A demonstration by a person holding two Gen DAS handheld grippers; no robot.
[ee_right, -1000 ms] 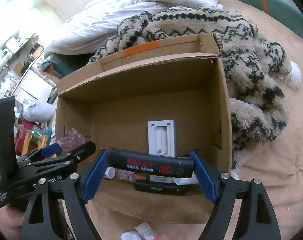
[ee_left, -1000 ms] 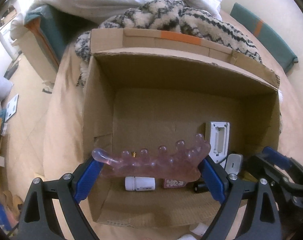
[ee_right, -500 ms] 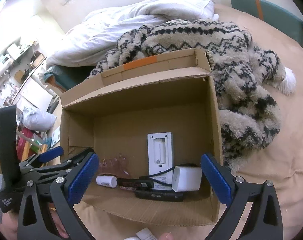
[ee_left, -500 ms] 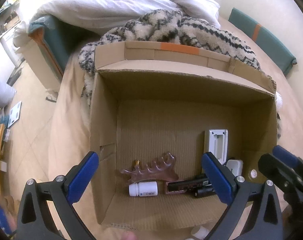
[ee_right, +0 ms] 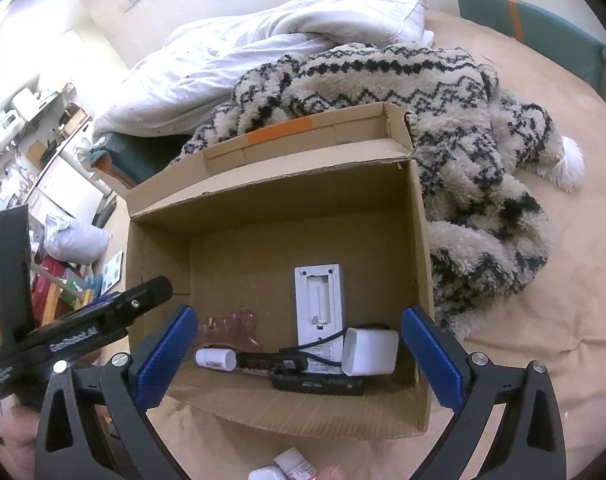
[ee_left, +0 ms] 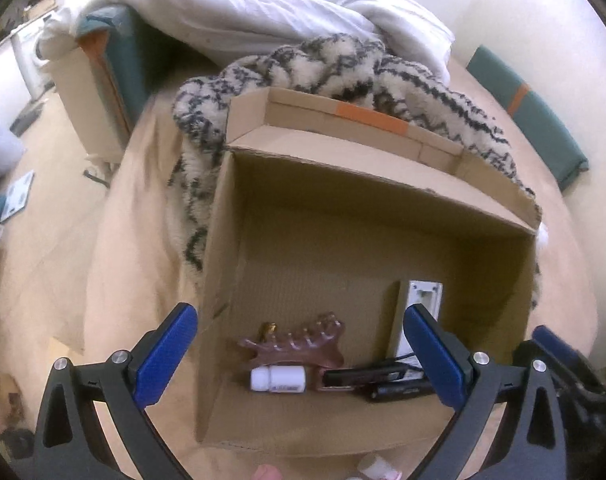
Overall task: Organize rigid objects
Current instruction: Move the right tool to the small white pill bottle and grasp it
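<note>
Both grippers [ee_left: 301,354] [ee_right: 299,354] angle down over the cardboard box [ee_right: 419,240], jaws wide

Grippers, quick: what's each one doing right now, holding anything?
Left gripper: open, holding nothing, above the cardboard box.
Right gripper: open, holding nothing, above the same box.

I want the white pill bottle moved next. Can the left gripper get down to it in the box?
Probably yes. The left gripper is open and empty above the open-topped cardboard box; the white pill bottle lies uncovered, though the pink claw clip touches it.
</note>
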